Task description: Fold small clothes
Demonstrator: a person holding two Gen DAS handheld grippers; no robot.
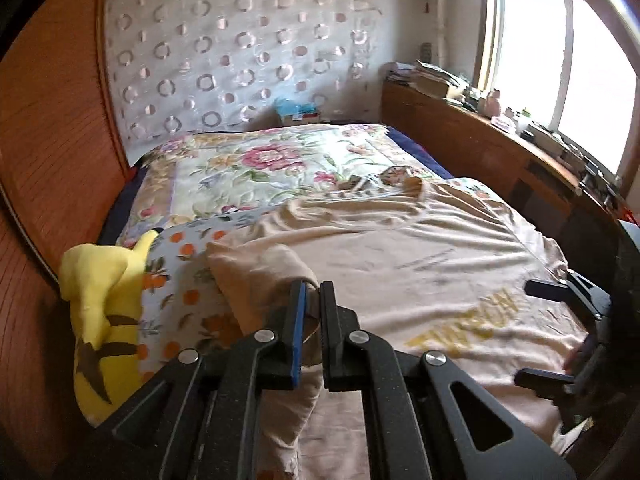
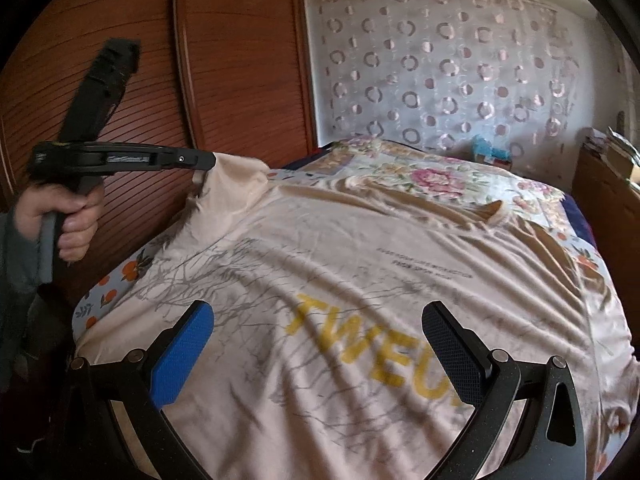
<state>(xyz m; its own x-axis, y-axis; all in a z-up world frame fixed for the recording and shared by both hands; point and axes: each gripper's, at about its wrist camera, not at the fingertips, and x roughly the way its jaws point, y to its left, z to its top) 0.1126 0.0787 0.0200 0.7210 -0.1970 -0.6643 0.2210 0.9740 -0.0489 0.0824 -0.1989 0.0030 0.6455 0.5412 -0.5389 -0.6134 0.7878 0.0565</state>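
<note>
The wide bed point(image 1: 280, 168), covered in a floral quilt with pink blossoms and, nearer the cameras, a pale sheet printed with oranges, fills the room between a reddish slatted wooden wardrobe point(image 2: 120, 80) and a long wooden shelf point(image 1: 460, 128) under the window. Across the near half of the bed lies the large pale beige T-shirt point(image 2: 360, 280) with yellow lettering and grey branch-like print, spread flat and creased, its collar end toward the far side of the bed. At the edge of the bed beside the wardrobe sits a yellow plush toy point(image 1: 104, 320) with brown stripes, touching the orange-print sheet. The left hand-held gripper point(image 1: 313, 320), black with one blue pad, is clenched on a sleeve point(image 2: 232, 184) of the T-shirt and holds that fold of cloth raised off the bed on the wardrobe side; a person's hand point(image 2: 68, 216) in a grey sleeve grips its handle. The right hand-held gripper point(image 2: 318, 344) hovers over the lettered chest of the shirt, its jaws spread wide apart with nothing pinched between them.
</note>
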